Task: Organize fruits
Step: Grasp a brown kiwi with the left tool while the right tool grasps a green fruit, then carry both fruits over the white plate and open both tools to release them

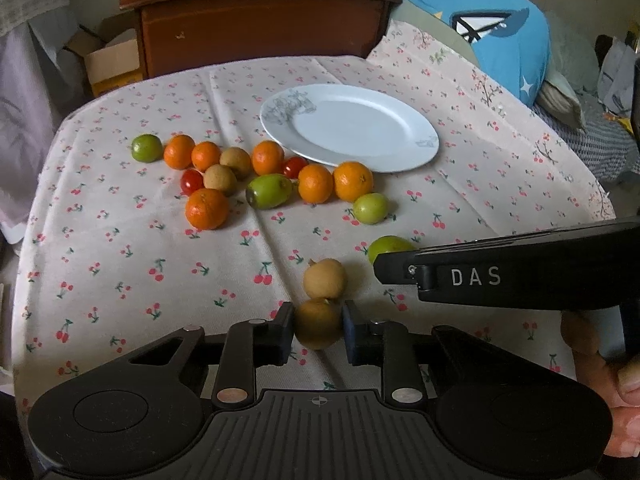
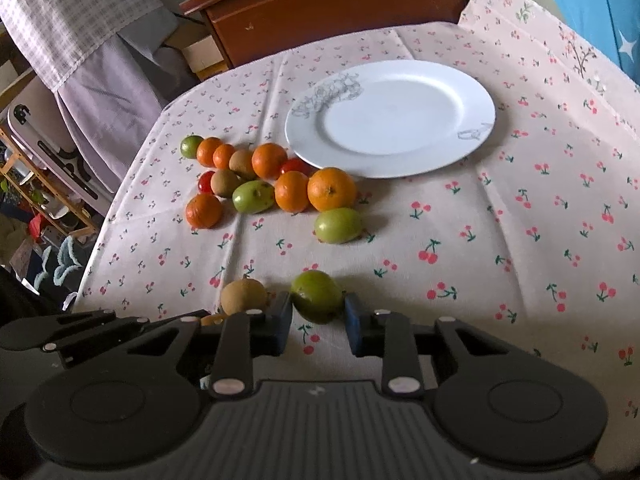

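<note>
My left gripper (image 1: 319, 316) is shut on a brown round fruit (image 1: 319, 330) low on the cherry-print tablecloth (image 1: 160, 240). A second brown fruit (image 1: 324, 279) lies just beyond it. In the right wrist view my right gripper (image 2: 318, 314) is shut on a green fruit (image 2: 314, 292), with both pads against its sides. That second brown fruit (image 2: 243, 296) sits to its left. A white plate (image 1: 400, 156) (image 2: 400, 170) stands bare at the back. In front of the plate lies a cluster of oranges (image 1: 207, 208), cherry tomatoes (image 1: 191, 181) and green fruits (image 1: 269, 191).
The right gripper's black body (image 1: 500, 276) crosses the left wrist view and hides part of the green fruit; a hand (image 1: 600, 360) holds it. A wooden cabinet (image 1: 260, 20), a cardboard box (image 1: 108, 60) and a blue cushion (image 1: 480, 20) stand behind the table.
</note>
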Demonstrator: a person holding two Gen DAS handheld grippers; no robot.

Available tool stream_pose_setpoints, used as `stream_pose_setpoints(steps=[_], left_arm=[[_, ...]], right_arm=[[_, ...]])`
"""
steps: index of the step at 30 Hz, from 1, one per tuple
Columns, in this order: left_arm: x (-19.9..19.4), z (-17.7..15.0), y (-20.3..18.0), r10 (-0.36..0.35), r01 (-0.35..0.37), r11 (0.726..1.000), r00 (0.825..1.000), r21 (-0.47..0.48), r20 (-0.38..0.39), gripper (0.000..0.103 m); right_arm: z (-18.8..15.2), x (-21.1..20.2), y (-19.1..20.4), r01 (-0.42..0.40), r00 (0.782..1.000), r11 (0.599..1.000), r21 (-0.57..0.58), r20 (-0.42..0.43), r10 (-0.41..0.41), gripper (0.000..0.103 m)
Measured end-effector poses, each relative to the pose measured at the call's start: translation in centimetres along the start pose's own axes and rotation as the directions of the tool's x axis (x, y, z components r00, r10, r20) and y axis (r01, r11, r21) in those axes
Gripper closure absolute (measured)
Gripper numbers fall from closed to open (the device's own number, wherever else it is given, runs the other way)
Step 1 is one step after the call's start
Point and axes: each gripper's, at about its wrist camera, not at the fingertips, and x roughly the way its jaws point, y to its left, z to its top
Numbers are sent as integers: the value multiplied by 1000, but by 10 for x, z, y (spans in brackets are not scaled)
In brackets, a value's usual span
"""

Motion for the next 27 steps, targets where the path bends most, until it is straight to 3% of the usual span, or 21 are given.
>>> stream_pose_setpoints(steps=[16,27], left_arm=[[-17,36,33,82,-75,992,994,-99,70,81],[3,80,42,21,-14,996,997,-85,80,81]], right_arm=[[11,-7,-11,-12,999,995,95,53,7,75],[37,-13,-16,-1,994,992,126,108,-13,75]])
